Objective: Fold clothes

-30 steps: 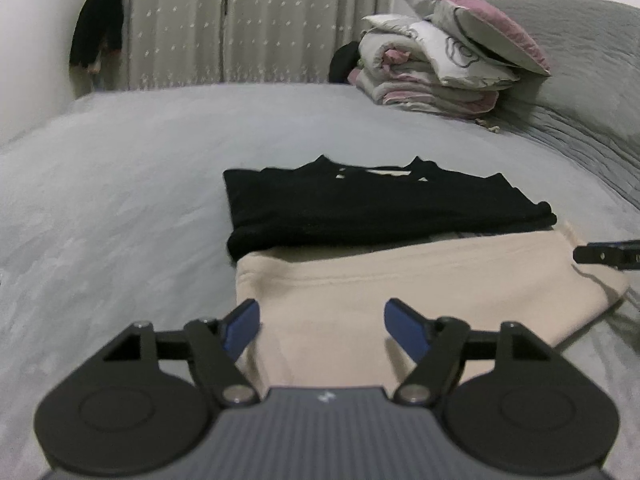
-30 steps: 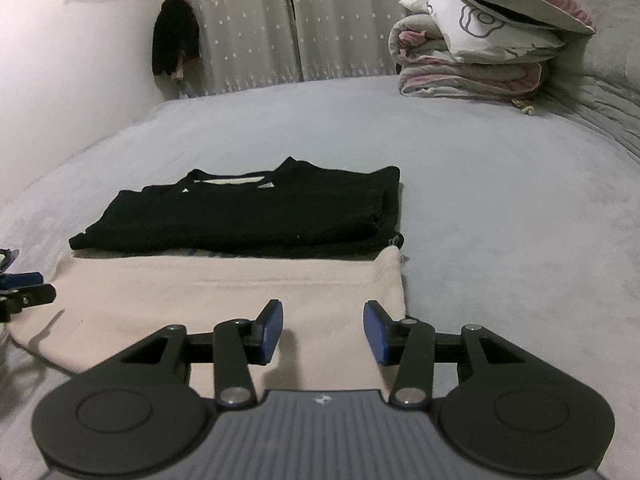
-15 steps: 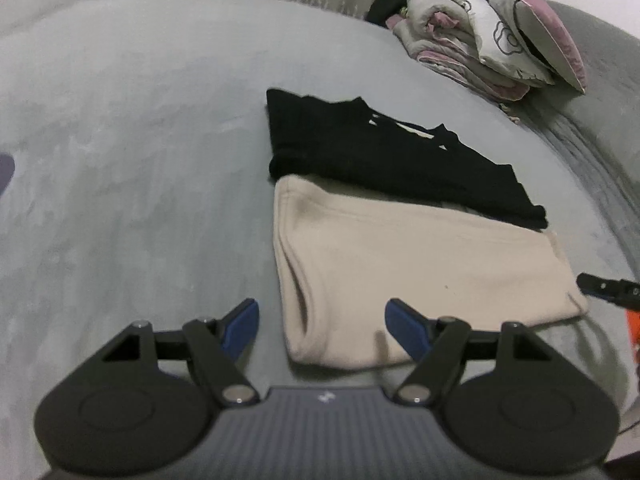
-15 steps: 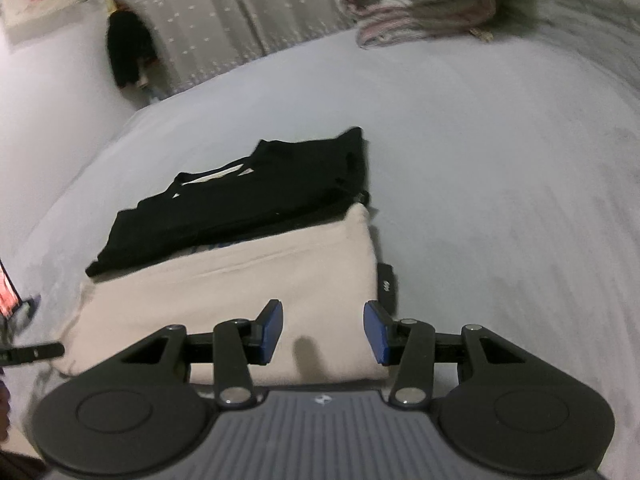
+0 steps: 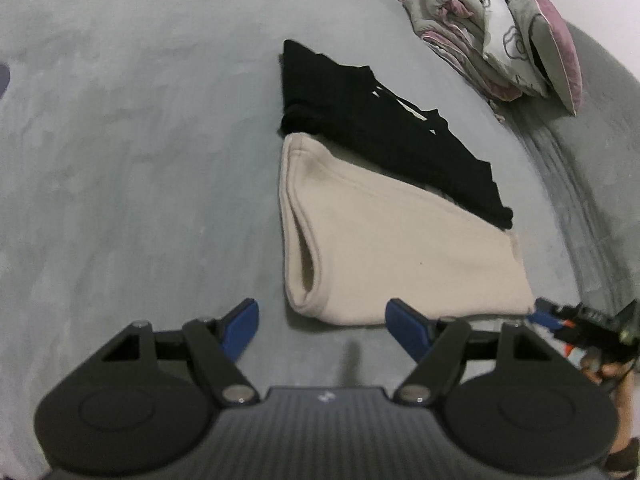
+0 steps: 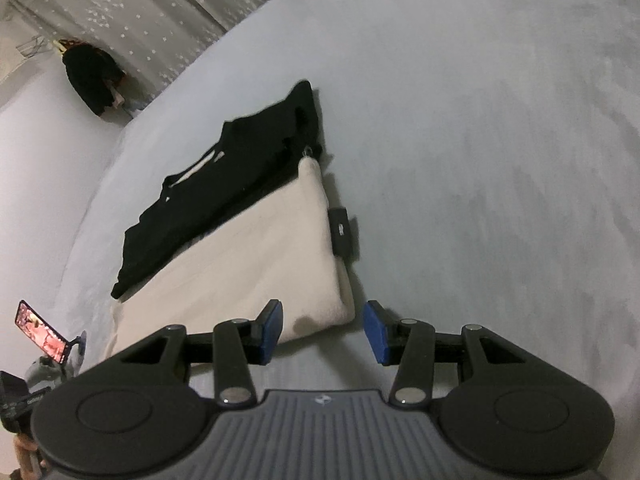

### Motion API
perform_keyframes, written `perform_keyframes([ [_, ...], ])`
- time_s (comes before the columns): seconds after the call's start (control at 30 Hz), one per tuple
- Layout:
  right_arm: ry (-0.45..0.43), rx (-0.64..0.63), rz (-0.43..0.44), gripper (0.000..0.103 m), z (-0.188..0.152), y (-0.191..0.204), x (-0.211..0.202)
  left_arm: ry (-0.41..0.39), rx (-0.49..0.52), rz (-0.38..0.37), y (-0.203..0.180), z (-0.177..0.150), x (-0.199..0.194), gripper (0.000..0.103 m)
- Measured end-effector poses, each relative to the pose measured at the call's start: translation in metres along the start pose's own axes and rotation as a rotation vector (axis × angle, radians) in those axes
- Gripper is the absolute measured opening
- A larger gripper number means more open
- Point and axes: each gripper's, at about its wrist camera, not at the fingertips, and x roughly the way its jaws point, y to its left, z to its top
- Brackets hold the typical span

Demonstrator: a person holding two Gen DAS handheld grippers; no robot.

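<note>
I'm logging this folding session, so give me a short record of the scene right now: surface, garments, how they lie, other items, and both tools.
surface: grey bed cover
garments: folded beige garment; folded black garment
arrangement: black one lies at the beige one's far edge, seemingly overlapping it
other items: small black tag beside the beige garment's right edge; stacked bedding and pillow at the far end; phone on a stand at left
left tool: open, empty, short of the beige garment's near edge
right tool: open, empty, at its near right corner
</note>
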Motion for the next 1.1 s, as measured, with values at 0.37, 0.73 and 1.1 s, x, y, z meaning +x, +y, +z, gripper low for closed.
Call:
perform_keyframes([
  [0.37, 0.062, 0.007, 0.032, 0.045, -0.004, -0.001, 0.005, 0.040, -0.041, -0.029, 0.012, 0.004, -0.005, 0.073],
  [0.73, 0.106, 0.117, 0.144, 0.045, -0.005, -0.012, 0.016, 0.063, -0.089, -0.088, 0.021, 0.003, 0.005, 0.071],
  [1.1, 0.094, 0.199, 0.211, 0.045, -0.003, -0.019, 0.027, 0.065, -0.162, -0.205, 0.024, 0.006, 0.029, 0.070],
])
